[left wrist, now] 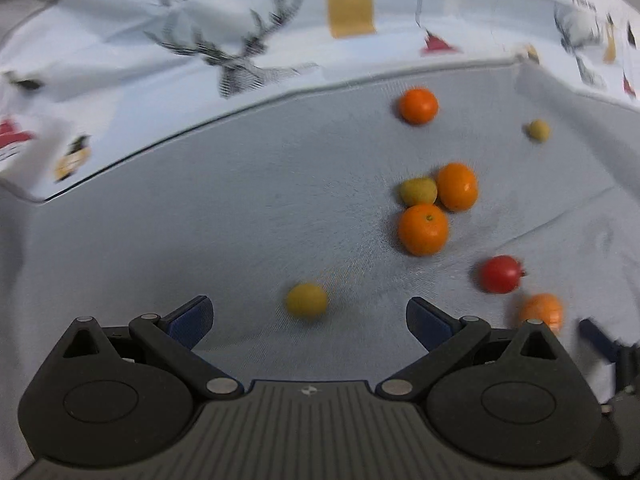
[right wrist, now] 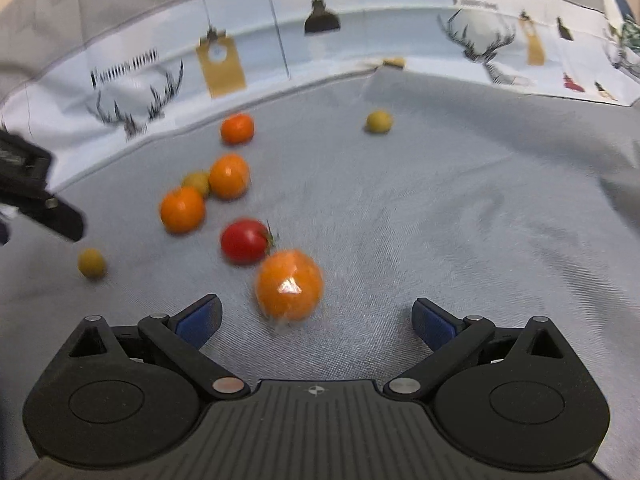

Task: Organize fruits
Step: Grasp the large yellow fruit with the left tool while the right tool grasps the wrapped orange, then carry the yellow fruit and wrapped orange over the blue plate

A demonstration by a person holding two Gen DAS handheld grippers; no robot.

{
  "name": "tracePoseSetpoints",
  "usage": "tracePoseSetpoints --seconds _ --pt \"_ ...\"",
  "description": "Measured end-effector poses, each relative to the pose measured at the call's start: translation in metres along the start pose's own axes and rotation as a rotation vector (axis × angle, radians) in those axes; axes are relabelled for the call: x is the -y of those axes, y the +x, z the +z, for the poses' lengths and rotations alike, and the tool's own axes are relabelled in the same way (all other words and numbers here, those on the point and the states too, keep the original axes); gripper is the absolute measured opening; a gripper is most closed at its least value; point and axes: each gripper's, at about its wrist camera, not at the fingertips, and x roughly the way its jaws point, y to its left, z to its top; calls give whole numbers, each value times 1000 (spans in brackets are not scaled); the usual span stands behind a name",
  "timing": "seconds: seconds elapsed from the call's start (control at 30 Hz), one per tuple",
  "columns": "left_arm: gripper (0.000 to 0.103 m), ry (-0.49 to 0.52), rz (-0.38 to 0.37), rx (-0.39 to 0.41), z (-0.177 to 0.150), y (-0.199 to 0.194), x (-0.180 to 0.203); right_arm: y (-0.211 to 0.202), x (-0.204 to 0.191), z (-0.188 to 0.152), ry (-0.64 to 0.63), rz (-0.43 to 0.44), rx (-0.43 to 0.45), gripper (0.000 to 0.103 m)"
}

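**Desk:** What does the moment show?

**Photographer:** Two hand-held grippers over a grey cloth (right wrist: 440,208) strewn with fruit. The left gripper (left wrist: 310,316) has its jaws spread wide and empty, a small yellow fruit (left wrist: 307,300) lying on the cloth just ahead, between the blue pads. The right gripper (right wrist: 316,314) is also spread and empty, with a wrapped orange (right wrist: 289,285) just ahead, a little toward 11 o'clock of its centre line.

**Desk:** And the rest of the fruit?

**Photographer:** In the right wrist view a red tomato (right wrist: 245,241) touches the wrapped orange at its 11 o'clock. Further off toward 10 o'clock sits a cluster: two oranges (right wrist: 182,210) and a yellow-green fruit (right wrist: 197,182) pressed together. Another orange (right wrist: 237,129) lies beyond them near the printed backdrop (right wrist: 224,64), and a lone yellow-green fruit (right wrist: 379,121) lies well apart at 1 o'clock. No bowl or tray is visible in either view.

**Desk:** How should the grasp go?

**Photographer:** As I judge it, each hand is lining up on its nearest piece. The right should shift slightly left to centre the orange, then close gently; the shiny wrap may slip, and the tomato beside it could roll if nudged. The left should keep low, so the small round fruit isn't pushed away.
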Motion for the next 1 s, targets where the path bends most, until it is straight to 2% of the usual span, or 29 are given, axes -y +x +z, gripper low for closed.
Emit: tracePoseSetpoints --seconds 0.1,0.17,0.23,0.3,0.4,0.47,0.5,0.53,0.57,0.6,0.63,0.7,0.8,1.0 --pt "103 7 1 -18 -4 32 -1 4 -4 -4 -68 -32 23 103" --pt "103 15 -25 -22 -10 45 -6 4 -4 -6 -64 -35 38 103" --pt "103 -12 -53 30 -18 45 -15 5 -6 -7 -70 -44 48 103" --pt "103 8 -50 46 -22 44 -16 5 -7 -7 -68 -51 54 103" --pt "103 -3 -37 27 -20 44 -15 5 -8 -8 -67 -58 60 102" --pt "103 -26 1 6 -16 44 -14 5 -9 -8 -67 -60 65 102" --pt "97 -24 32 14 -16 42 -13 4 -10 -8 -67 -56 73 100" --pt "80 -19 43 30 -15 38 -10 1 -11 -9 -73 -39 93 85" --pt "67 -19 26 35 -15 34 -11 -1 -12 -8 -87 -22 106 60" --pt "39 -25 -4 25 -14 31 -12 -3 -14 -8 -105 1 114 49" --pt "29 -42 -28 8 -14 28 -14 -3 -16 -8 -119 2 117 40" --pt "29 -74 -37 6 -16 22 -17 -4 -14 -6 -100 10 119 40" --pt "29 -69 -15 34 -21 6 -15 -7 -8 -4 -72 3 142 40" --pt "29 14 64 60 -35 -48 1 -11 0 -6 -56 -47 138 40"
